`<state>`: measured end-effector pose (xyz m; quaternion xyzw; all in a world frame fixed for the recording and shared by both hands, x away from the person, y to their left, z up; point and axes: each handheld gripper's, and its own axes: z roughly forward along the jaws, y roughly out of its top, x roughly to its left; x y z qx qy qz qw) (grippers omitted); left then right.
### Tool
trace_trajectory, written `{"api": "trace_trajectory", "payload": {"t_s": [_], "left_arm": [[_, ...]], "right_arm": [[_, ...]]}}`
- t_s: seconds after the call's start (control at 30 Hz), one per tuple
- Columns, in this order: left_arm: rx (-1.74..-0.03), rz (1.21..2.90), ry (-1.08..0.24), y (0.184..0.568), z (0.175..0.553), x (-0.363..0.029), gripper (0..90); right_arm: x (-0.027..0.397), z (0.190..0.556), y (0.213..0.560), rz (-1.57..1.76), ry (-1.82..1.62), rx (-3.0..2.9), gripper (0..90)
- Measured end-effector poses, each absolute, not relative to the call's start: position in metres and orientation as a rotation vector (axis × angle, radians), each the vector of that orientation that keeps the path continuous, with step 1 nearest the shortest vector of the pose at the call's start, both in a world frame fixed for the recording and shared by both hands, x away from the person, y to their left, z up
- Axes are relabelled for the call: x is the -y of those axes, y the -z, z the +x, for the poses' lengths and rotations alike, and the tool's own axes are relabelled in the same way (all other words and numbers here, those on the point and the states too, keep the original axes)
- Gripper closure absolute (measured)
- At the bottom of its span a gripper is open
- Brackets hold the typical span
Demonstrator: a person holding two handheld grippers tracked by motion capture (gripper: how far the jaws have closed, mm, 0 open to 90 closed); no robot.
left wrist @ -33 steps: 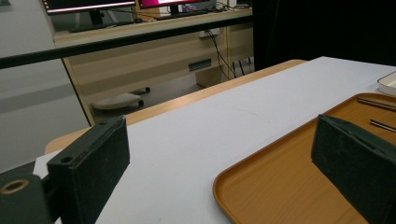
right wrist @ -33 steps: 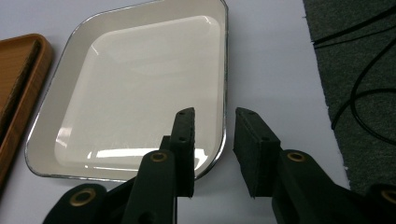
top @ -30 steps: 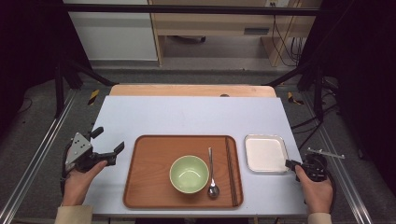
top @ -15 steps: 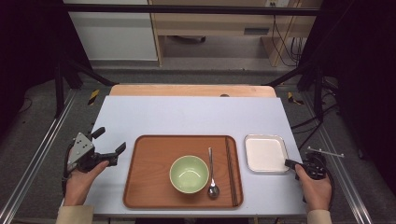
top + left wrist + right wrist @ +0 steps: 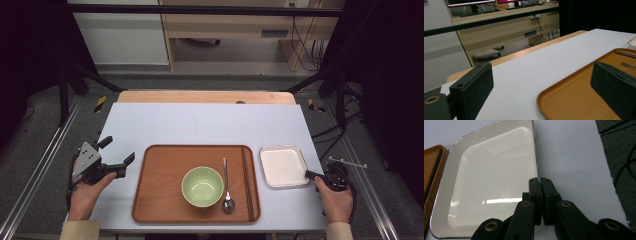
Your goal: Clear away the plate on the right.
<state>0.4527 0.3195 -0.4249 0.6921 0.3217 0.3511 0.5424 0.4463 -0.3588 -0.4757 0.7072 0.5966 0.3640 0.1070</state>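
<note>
Sitting just right of the wooden tray (image 5: 160, 200), a shallow white square dish (image 5: 281, 165), resting flat on the pale table top (image 5: 200, 125), well clear of the tray's rim yet close beside it. Clamping onto the dish's right-hand rim, the right gripper (image 5: 540, 182), jaws having just been closing and now pressed together with the thin metal-edged wall (image 5: 536, 162) pinched between the pads; seen from above, the same right gripper (image 5: 311, 175) biting the dish's near right corner, right hand (image 5: 336, 199) trailing off past the table's edge. Lying inside the tray, toward its right side nearest the dish, a pair of dark chopsticks (image 5: 246, 182), then a metal spoon (image 5: 227, 187), then a pale green bowl (image 5: 202, 186) sitting about centre. Hovering off the tray's left side, the left gripper (image 5: 116, 156), jaws spread wide and gripping nothing, one pad (image 5: 472, 87) hanging over bare table, the other (image 5: 614, 87) over the tray's left edge, left hand (image 5: 89, 187) wrapping the handle.
</note>
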Motion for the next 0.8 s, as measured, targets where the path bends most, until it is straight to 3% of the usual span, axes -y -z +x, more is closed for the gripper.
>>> {"api": "trace_trajectory", "payload": {"t_s": [0.4, 0.8], "left_arm": [[-0.766, 1.639, -0.832, 0.425, 0.453, -0.320, 4.5], [-0.740, 1.652, -0.830, 0.418, 0.451, -0.303, 4.8]], "right_arm": [[0.354, 0.443, 0.464, 2.019, -1.141, -1.714, 88.3], [0.285, 0.463, 0.398, 1.759, -1.398, -1.767, 88.3]]}}
